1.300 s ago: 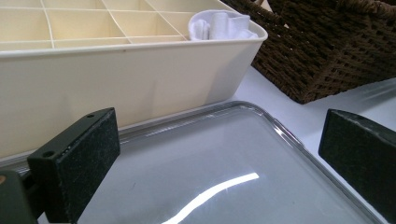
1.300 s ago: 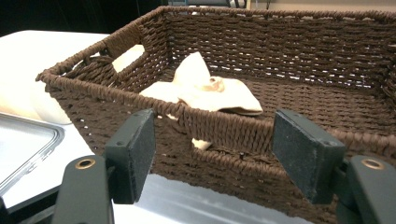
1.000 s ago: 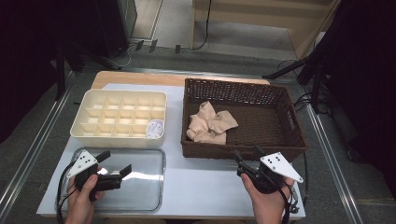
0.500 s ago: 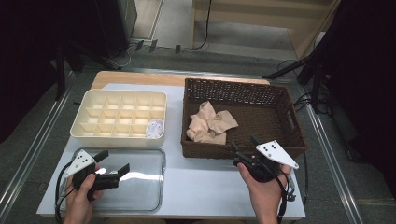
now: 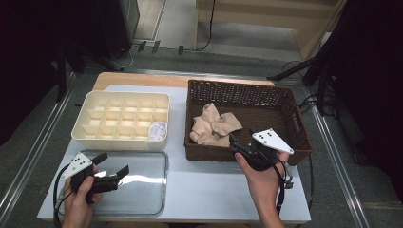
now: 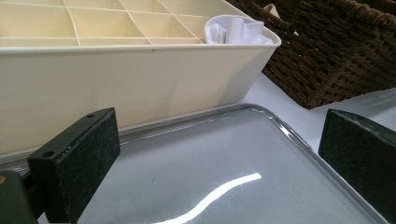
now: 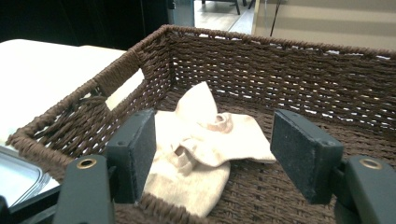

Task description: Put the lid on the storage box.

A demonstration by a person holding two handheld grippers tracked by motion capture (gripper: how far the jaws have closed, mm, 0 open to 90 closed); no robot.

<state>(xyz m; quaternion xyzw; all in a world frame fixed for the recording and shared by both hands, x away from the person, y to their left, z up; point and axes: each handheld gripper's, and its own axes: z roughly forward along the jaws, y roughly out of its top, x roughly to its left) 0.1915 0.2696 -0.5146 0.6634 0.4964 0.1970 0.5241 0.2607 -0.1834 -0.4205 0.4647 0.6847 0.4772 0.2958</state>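
Note:
A crumpled beige cloth (image 5: 213, 125) (image 7: 201, 149) lies in the left half of a dark brown wicker basket (image 5: 285, 102) (image 7: 289, 70). My right gripper (image 5: 236, 142) (image 7: 215, 154) hovers open at the basket's near rim, jaws pointing at the cloth with nothing between them. My left gripper (image 5: 114, 170) (image 6: 219, 163) rests open over a clear plastic lid (image 5: 142, 190) (image 6: 210, 163) at the near left. Behind the lid stands a cream divided tray (image 5: 95, 137) (image 6: 116, 88) with a rolled white cloth (image 5: 158, 130) (image 6: 236, 29) in its near right cell.
The tray, the lid and the basket sit on a white tabletop (image 5: 209, 185) with a wooden strip (image 5: 142, 80) along its far edge. Metal rails run along both sides of the table. Dark stands and cables lie on the floor behind.
My right gripper has moved away from me and up, from the tabletop in front of the basket to the basket's near rim. The left gripper has stayed in place.

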